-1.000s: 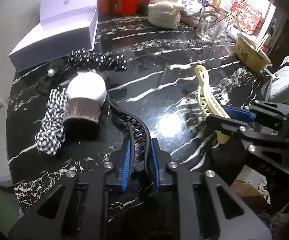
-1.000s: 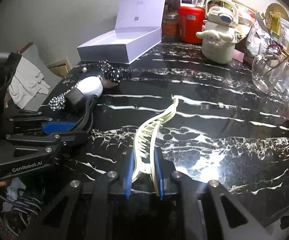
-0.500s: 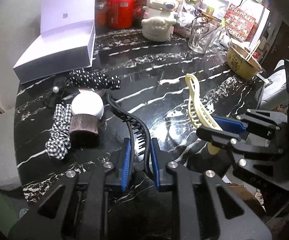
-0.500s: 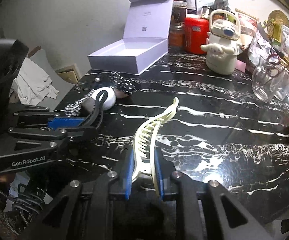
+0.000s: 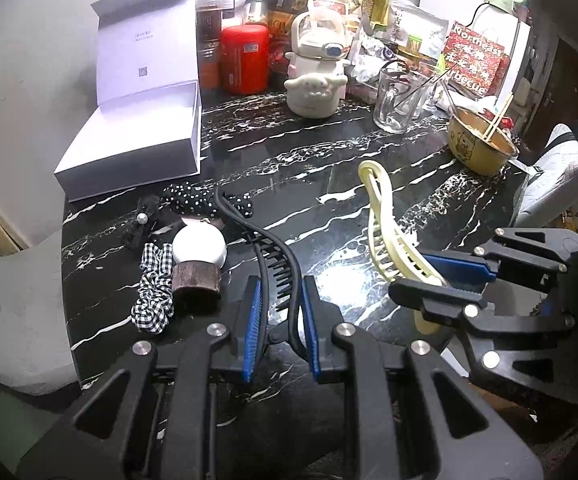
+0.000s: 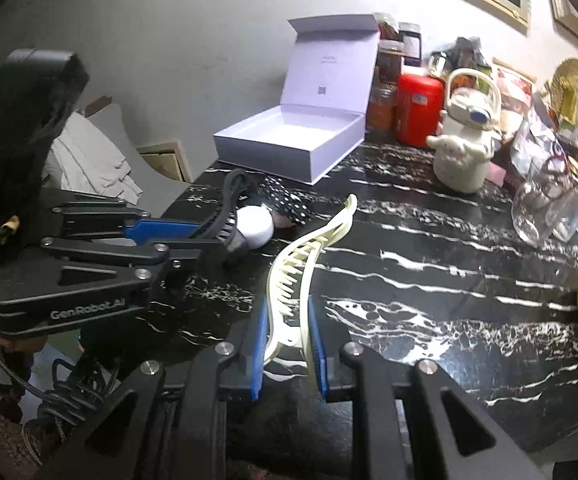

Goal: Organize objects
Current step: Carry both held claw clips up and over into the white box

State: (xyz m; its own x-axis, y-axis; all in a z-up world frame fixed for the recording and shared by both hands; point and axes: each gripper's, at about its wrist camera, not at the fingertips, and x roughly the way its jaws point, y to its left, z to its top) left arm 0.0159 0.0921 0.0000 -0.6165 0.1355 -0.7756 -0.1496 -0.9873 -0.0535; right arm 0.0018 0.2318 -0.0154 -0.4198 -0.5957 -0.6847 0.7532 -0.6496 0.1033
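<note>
Both grippers loaded, clips off the black marble table (image 5: 369,152).
White box (image 5: 141,136) open at back left; left gripper (image 5: 280,316) clamped on black hair clip (image 5: 267,248), right gripper (image 6: 289,340) clamped on cream hair clip (image 6: 301,260), both clips held above the tabletop.

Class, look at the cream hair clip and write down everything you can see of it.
The cream hair clip is a long, curved claw clip, apparently of glossy plastic, with two arched halves and a row of teeth between them. The right gripper is shut on its hinged end, blue pads pressing both sides. Its slim tip points away toward the open white box. In the left wrist view the clip appears held above the black marble table, touching nothing else.
</note>
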